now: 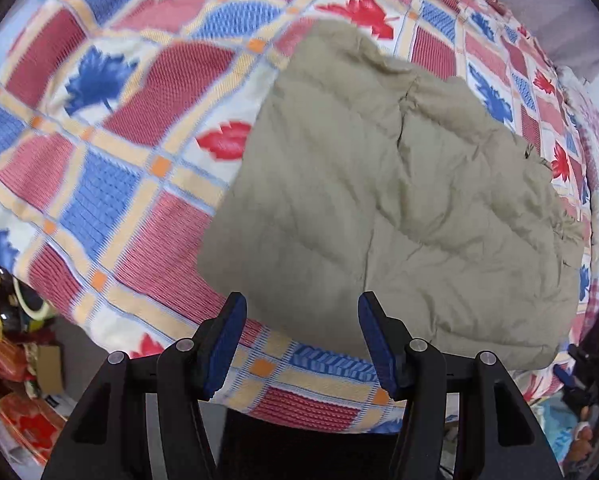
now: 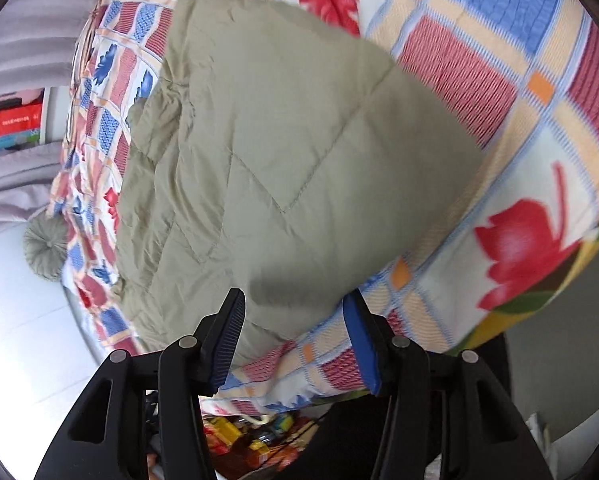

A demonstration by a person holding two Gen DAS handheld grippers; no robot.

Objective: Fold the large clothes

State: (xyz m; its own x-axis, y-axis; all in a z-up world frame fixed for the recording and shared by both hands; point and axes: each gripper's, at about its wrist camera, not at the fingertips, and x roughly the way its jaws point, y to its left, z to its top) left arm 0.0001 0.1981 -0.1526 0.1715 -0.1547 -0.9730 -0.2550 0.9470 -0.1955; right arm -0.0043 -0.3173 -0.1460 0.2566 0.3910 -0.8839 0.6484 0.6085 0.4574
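Note:
A large olive-khaki quilted garment (image 1: 399, 208) lies folded into a thick rectangle on a bed with a red, blue and cream patterned cover (image 1: 111, 148). It also shows in the right wrist view (image 2: 283, 160). My left gripper (image 1: 301, 320) is open and empty, held just above the garment's near edge. My right gripper (image 2: 293, 316) is open and empty too, above the garment's near corner at the edge of the bed cover (image 2: 519, 128). Neither touches the cloth.
The bed edge runs below both grippers. Cluttered boxes and colourful items (image 1: 15, 360) sit on the floor at the left. A round grey-green pompom (image 2: 45, 244) lies by the bed's side. A grey curtain (image 2: 23, 32) and pale floor (image 2: 23, 340) lie beyond.

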